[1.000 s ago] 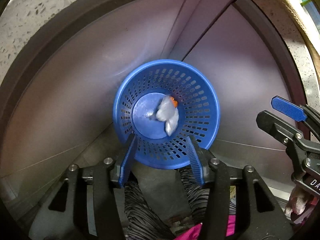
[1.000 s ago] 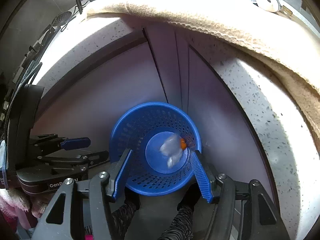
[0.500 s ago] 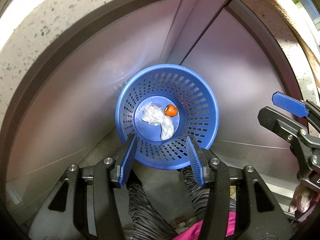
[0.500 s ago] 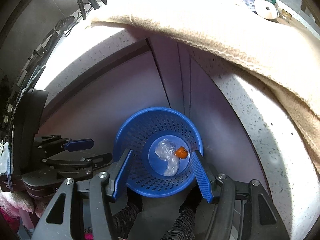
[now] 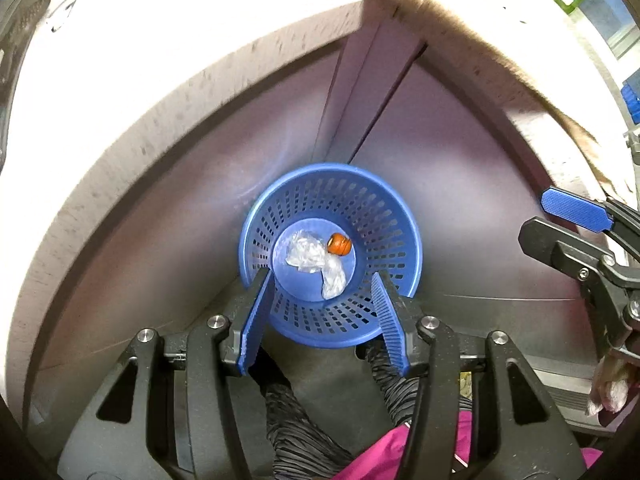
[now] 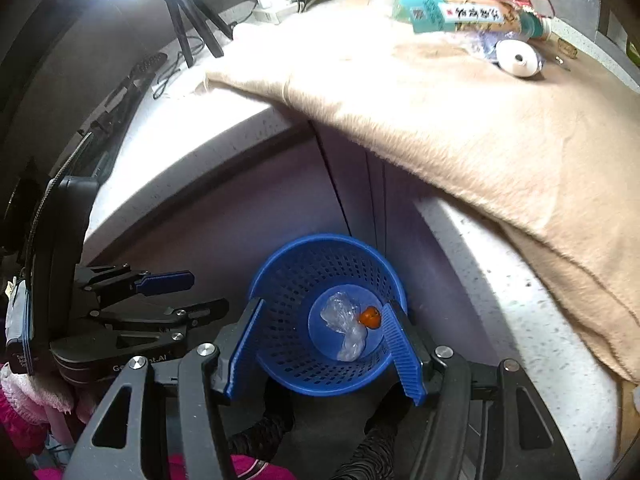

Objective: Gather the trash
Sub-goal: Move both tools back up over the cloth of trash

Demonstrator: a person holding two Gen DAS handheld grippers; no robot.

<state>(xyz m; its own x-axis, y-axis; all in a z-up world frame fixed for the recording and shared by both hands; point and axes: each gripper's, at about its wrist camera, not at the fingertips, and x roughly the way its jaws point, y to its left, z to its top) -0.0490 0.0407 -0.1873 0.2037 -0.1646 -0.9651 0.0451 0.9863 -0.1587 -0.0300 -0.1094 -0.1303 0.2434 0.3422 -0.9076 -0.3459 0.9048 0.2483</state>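
Both the left gripper (image 5: 322, 312) and right gripper (image 6: 324, 354) hang spread and empty above the blue perforated plastic basket (image 6: 280, 292), where the crumpled clear plastic wrapper (image 6: 344, 328), likely featherlight and slippery, lies beside a small orange cap (image 6: 370, 317).

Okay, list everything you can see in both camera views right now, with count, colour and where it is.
basket: one, blue, on the floor below the counter
plastic wrap: one, clear, crumpled, in the basket
cap: one, orange, in the basket beside the wrap
towel: one, beige, draped over the counter edge
packets: a few, red and green, on the towel
tripod: one, black, far end of the counter
left hand-held gripper: open, above the basket
right hand-held gripper: open, above the basket
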